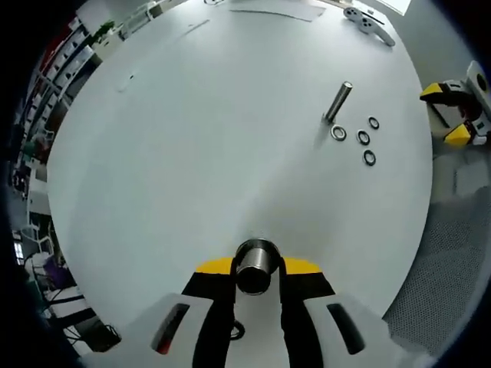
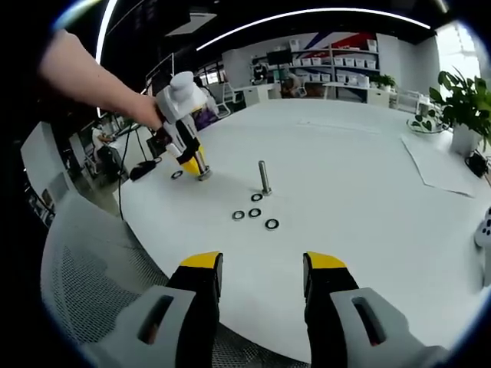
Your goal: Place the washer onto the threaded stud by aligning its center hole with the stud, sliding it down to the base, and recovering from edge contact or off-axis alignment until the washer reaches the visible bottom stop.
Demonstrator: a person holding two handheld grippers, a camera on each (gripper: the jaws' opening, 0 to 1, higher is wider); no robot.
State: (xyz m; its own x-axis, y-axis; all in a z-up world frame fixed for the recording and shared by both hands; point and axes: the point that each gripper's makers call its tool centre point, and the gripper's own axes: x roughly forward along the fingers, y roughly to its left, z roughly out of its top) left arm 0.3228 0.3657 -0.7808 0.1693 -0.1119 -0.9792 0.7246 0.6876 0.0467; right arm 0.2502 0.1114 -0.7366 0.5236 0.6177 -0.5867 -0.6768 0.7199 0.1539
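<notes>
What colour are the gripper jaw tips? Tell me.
Yellow, on black jaws; clearest on the right gripper in the right gripper view.

Ahead of my open right gripper (image 2: pixel 261 277) the slim metal threaded stud (image 2: pixel 264 178) stands upright on the white table, with four dark ring washers (image 2: pixel 255 212) lying flat just before its base.

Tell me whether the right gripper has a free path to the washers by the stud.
Probably yes: right gripper is open, and bare table lies between it and the washers beside the stud.
</notes>
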